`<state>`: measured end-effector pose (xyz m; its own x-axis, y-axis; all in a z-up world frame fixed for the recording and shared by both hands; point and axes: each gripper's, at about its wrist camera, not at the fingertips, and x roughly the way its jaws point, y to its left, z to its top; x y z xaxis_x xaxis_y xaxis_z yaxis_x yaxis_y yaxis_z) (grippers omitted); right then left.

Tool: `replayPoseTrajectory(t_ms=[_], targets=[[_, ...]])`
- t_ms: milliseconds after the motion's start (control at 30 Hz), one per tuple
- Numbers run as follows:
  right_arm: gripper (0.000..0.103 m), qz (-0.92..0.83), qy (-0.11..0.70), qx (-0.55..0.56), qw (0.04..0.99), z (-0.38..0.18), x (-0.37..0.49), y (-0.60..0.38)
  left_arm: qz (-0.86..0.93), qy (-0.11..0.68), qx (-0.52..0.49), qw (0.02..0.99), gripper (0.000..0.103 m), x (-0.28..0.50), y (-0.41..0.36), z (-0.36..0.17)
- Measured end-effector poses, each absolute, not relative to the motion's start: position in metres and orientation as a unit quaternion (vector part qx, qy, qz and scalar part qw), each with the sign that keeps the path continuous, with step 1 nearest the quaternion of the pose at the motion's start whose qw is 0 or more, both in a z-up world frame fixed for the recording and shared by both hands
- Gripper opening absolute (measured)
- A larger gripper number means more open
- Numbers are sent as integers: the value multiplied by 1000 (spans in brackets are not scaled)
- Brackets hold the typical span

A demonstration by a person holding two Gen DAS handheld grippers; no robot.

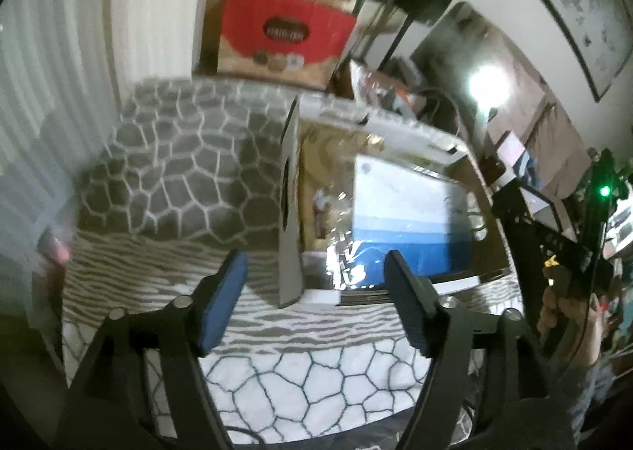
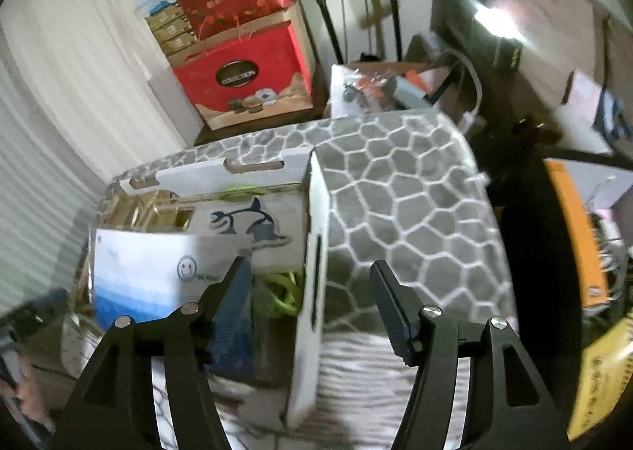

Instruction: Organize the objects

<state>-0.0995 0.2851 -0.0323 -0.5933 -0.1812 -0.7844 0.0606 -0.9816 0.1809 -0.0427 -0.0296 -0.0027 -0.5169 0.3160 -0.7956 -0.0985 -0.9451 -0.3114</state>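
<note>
A patterned bedspread carries an open cardboard box. Both the left gripper and right gripper gape wide, empty. The box's upright flap looks light and bendable, best pinched at its edge.

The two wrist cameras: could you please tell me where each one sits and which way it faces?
Left wrist: on the left gripper, jaws open, facing the open cardboard box on the patterned bedding; the right gripper and right hand show at the edge.
Right wrist: on the right gripper, jaws open, astride the box's upright flap.
Shared: box, bedding, red gift boxes.
</note>
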Motion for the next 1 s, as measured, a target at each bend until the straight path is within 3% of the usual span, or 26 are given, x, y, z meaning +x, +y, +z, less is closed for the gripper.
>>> replayPoseTrajectory(t_ms=[133, 233, 500, 633, 1000], targets=[[81, -909, -36, 413, 49, -13, -68, 276, 895, -69, -430, 103, 87, -26, -17, 18], [84, -919, -18, 392, 42, -3, -46, 265, 910, -37, -401, 93, 96, -15, -5, 29], [88, -921, -37, 384, 50, 4, -14, 249, 919, -25, -385, 86, 102, -2, 5, 34], [103, -925, -34, 376, 37, 6, -1, 243, 921, -35, -378, 93, 103, 7, 10, 35], [102, -925, -40, 377, 22, 1, 20, 238, 915, -26, -394, 78, 103, 15, 20, 23]])
